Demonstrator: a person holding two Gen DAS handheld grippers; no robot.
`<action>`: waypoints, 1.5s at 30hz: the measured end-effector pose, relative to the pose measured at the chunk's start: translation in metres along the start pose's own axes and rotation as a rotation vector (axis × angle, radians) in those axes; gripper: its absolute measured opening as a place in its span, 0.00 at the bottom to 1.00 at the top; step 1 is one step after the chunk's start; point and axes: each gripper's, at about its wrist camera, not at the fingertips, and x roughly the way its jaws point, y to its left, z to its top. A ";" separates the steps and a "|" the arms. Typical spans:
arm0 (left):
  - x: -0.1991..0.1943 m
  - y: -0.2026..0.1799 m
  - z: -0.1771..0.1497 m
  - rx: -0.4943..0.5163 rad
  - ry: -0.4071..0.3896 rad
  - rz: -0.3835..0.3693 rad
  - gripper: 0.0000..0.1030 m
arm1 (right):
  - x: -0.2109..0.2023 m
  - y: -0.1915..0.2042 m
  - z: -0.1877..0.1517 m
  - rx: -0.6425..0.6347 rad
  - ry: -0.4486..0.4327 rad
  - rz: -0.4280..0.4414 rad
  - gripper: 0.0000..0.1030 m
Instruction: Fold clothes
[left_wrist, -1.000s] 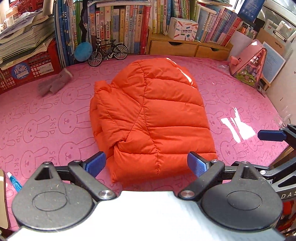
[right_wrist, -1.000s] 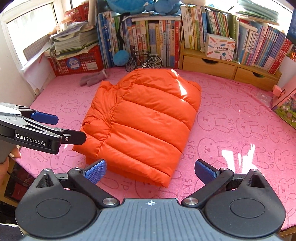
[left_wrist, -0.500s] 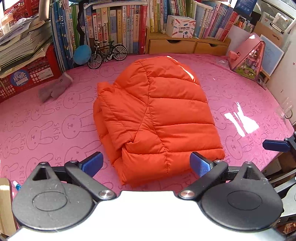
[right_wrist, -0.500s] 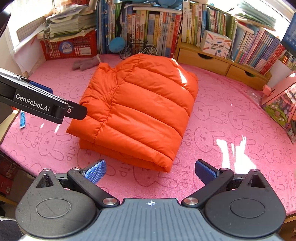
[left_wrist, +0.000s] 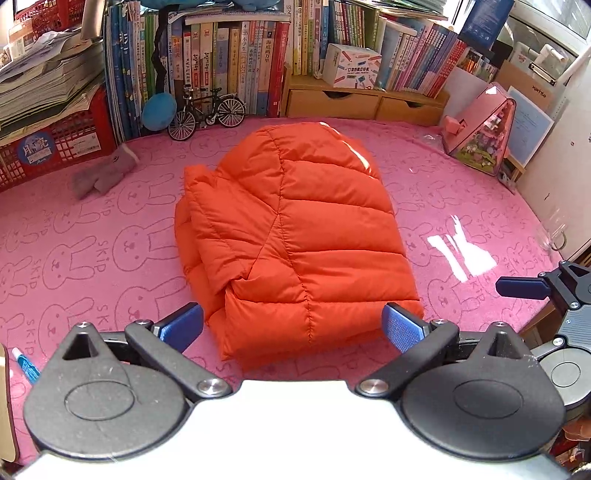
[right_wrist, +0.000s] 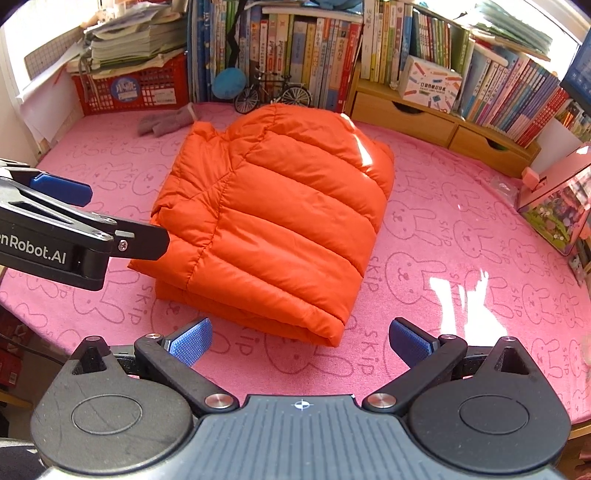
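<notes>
An orange puffer jacket (left_wrist: 295, 236) lies folded into a thick bundle in the middle of the pink rabbit-print table cover (left_wrist: 81, 258); it also shows in the right wrist view (right_wrist: 273, 221). My left gripper (left_wrist: 291, 326) is open and empty, just short of the jacket's near edge. My right gripper (right_wrist: 301, 341) is open and empty, in front of the jacket's near right corner. The left gripper's side (right_wrist: 55, 236) shows at the left of the right wrist view. One blue fingertip (left_wrist: 521, 288) of the right gripper shows at the right of the left wrist view.
Books line the back wall (left_wrist: 240, 62). A model bicycle (left_wrist: 207, 112), a blue ball (left_wrist: 159, 110), a red basket (left_wrist: 48, 147) and grey gloves (left_wrist: 101, 175) sit at the back left. Wooden drawers (left_wrist: 365, 103) and a pink toy house (left_wrist: 484, 136) stand at the back right.
Both grippers have drawn back and risen from the jacket, so it sits farther off and lower in view. The jacket itself has not moved. Both stay open.
</notes>
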 end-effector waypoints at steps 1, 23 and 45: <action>-0.001 0.000 0.000 0.003 -0.003 0.009 1.00 | -0.001 0.001 0.000 -0.011 -0.007 -0.005 1.00; -0.004 -0.019 0.006 0.069 0.004 -0.012 1.00 | -0.010 -0.003 0.007 -0.036 -0.057 0.084 1.00; 0.010 -0.015 0.003 0.010 0.105 -0.049 1.00 | -0.006 -0.013 0.010 0.016 -0.098 0.158 1.00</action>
